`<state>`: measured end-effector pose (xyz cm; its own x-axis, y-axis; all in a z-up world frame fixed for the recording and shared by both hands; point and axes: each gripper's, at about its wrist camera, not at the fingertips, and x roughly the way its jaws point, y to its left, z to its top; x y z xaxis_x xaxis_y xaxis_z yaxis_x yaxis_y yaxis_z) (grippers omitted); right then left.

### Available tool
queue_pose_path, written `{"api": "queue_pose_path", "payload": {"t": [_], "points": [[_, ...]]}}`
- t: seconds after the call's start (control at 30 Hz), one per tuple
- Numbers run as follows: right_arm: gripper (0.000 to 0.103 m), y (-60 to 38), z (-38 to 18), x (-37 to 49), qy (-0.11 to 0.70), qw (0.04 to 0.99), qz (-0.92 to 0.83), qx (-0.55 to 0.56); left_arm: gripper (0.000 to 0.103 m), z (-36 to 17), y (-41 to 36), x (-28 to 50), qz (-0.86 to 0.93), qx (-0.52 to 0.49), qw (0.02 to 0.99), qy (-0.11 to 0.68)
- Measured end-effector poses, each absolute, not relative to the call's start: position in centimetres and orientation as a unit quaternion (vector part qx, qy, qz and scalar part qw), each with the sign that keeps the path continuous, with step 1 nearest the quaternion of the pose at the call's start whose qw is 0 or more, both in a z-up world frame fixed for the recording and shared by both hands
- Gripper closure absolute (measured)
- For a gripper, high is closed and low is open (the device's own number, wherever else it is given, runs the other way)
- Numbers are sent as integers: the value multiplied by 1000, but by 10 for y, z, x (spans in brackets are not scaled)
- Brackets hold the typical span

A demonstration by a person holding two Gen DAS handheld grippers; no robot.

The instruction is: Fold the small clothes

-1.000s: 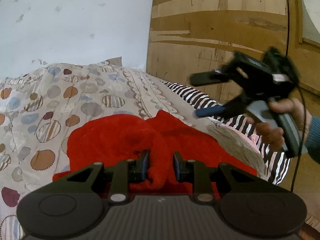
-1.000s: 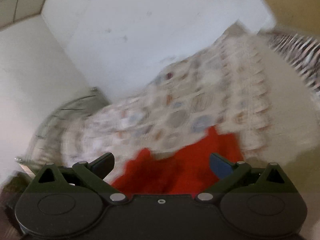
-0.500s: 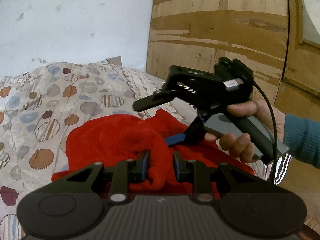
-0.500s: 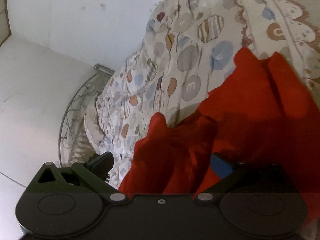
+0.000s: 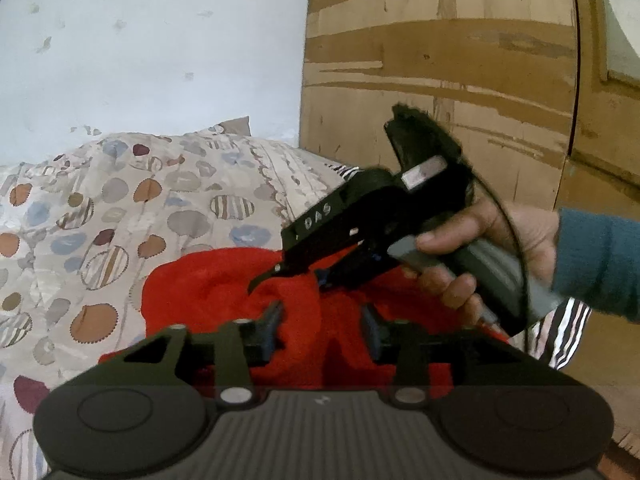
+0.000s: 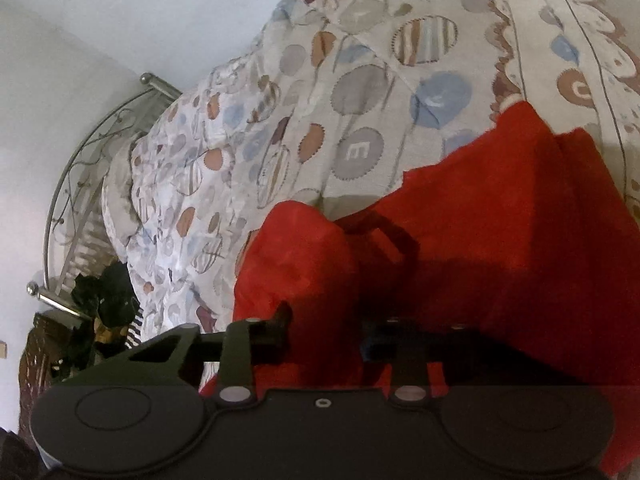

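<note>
A crumpled red fleece garment (image 5: 224,284) lies on a bed quilt printed with round patches (image 5: 120,216). My left gripper (image 5: 322,330) is partly closed with a bunched fold of the red cloth between its fingers. My right gripper (image 5: 286,276), held in a hand, reaches into the garment just beyond the left one. In the right wrist view the right gripper (image 6: 324,330) has its fingers closed in around a raised fold of the garment (image 6: 480,240); its right finger is in shadow.
A worn wooden wardrobe (image 5: 440,60) stands behind the bed on the right. A black-and-white striped cloth (image 5: 564,332) lies at the bed's right edge. A metal bed frame (image 6: 80,160) and dark clutter (image 6: 100,296) are at the far end.
My right gripper came down from mid-air onto the red garment and narrowed from wide open onto a fold. My left gripper's fingers have spread a little, still around cloth.
</note>
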<state>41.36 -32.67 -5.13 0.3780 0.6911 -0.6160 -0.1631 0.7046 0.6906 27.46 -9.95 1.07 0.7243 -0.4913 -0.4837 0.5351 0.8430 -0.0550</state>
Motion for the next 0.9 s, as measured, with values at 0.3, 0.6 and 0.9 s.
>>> {"api": "queue_pose_path", "payload": {"t": [0.3, 0.6, 0.9], "points": [[75, -329, -56, 414, 478, 793, 260, 274, 7, 38, -70, 224, -233, 27, 954, 184], [75, -327, -51, 408, 462, 805, 265, 264, 4, 2, -38, 246, -156, -13, 954, 257], [78, -327, -37, 400, 406, 831, 285, 251, 33, -12, -28, 246, -181, -60, 948, 254]]}}
